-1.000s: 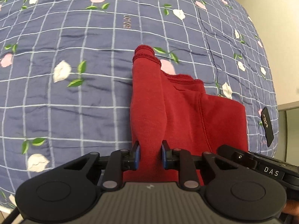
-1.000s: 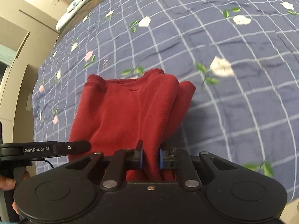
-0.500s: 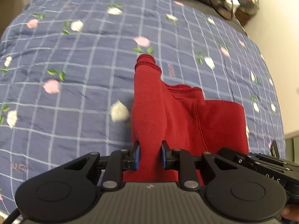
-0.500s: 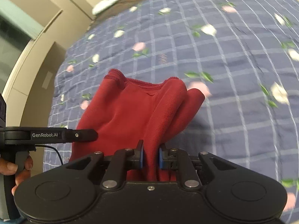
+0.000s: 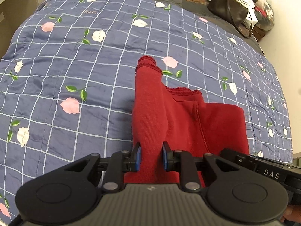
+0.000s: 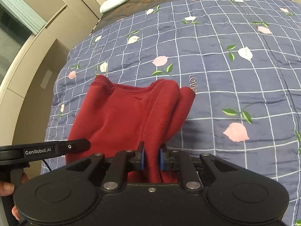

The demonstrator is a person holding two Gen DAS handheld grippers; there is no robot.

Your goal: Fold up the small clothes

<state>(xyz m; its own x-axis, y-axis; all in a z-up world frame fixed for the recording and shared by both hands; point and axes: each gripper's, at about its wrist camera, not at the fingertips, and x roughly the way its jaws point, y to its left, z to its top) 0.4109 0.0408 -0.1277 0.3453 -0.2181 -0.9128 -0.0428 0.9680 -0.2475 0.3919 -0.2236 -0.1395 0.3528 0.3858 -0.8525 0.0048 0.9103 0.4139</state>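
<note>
Your left gripper (image 5: 151, 155) has its blue pads nearly closed on a bunched edge of the red knit garment (image 5: 188, 116), and your right gripper (image 6: 152, 157) pinches the opposite edge just as narrowly. The garment hangs between them above the floral quilt (image 5: 75, 60), its far hem trailing toward the bed. It looks partly doubled over; laying it down flat and smoothing the fold remain for you.

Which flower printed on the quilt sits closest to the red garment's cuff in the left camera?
The pink rose, just right of the red garment's cuff; the white flowers and other pink roses lie farther off.
</note>
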